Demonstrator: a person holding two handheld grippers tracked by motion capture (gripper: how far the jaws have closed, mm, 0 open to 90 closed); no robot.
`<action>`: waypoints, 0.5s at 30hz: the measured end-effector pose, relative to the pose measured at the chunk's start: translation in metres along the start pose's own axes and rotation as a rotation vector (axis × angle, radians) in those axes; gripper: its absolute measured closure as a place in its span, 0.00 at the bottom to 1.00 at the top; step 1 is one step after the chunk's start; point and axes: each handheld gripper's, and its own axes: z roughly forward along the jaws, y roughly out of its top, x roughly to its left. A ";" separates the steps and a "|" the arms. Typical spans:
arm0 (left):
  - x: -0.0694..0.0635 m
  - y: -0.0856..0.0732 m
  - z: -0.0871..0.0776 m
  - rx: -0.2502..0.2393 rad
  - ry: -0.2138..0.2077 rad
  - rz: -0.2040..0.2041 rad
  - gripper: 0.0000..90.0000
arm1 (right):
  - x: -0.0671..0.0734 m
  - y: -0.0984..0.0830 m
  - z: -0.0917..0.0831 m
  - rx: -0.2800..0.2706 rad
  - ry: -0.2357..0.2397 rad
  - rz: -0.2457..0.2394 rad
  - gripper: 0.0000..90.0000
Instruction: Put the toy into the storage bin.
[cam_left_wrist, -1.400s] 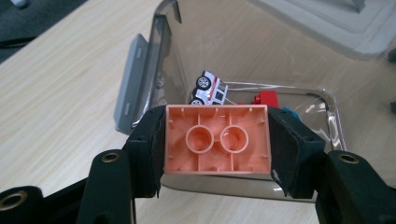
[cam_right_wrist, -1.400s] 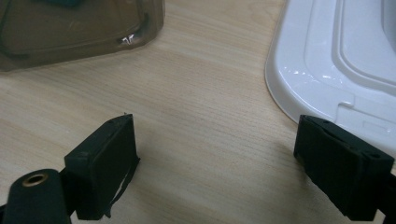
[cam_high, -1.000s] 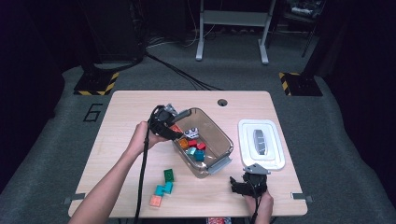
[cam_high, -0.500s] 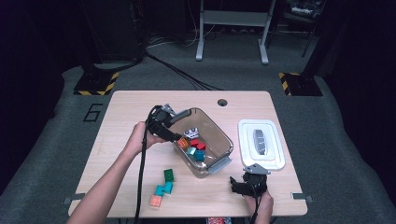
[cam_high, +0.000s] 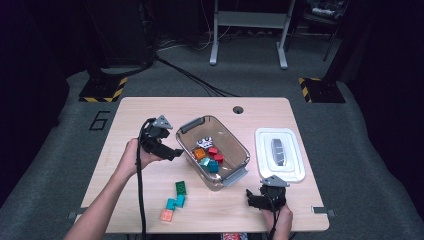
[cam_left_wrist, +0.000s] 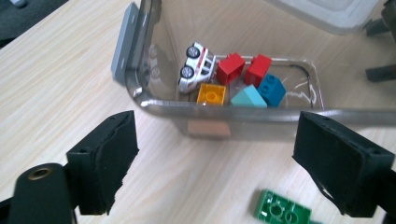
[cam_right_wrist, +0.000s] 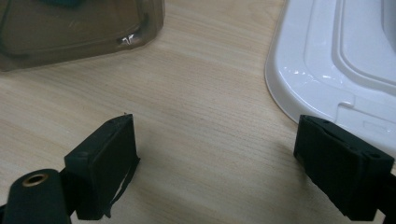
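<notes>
A clear plastic bin (cam_high: 189, 143) stands mid-table and holds a white toy car (cam_left_wrist: 196, 65), two red bricks (cam_left_wrist: 231, 67), an orange brick (cam_left_wrist: 211, 94), a teal one and a blue one. My left gripper (cam_high: 173, 152) hovers just left of the bin, facing its near wall (cam_left_wrist: 243, 114). Its jaws have just been opening and stand open with nothing between them. A green brick (cam_left_wrist: 282, 212) lies on the table under its right jaw. My right gripper (cam_high: 251, 198) rests open near the table's front edge, with bare wood between its jaws (cam_right_wrist: 219, 163).
A white lid (cam_high: 278, 155) lies flat to the right of the bin, close to the right gripper (cam_right_wrist: 336, 60). Loose green (cam_high: 180, 188), teal (cam_high: 175, 202) and salmon (cam_high: 166, 215) bricks lie front left of the bin. A cable hole (cam_high: 238, 109) sits at the table's far edge.
The left gripper has drawn back from over the bin's left end to the table beside it and opened its jaws. The right gripper has stayed put.
</notes>
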 end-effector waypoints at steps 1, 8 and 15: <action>-0.001 -0.004 -0.002 -0.001 0.002 0.001 0.13 | 0.000 0.000 0.000 0.001 0.001 0.003 0.14; -0.010 -0.038 -0.001 0.035 0.000 -0.023 0.12 | 0.000 0.000 0.000 0.001 0.001 0.002 0.14; -0.018 -0.069 0.005 0.062 -0.016 -0.054 0.11 | 0.000 0.000 0.000 0.000 0.000 0.001 0.14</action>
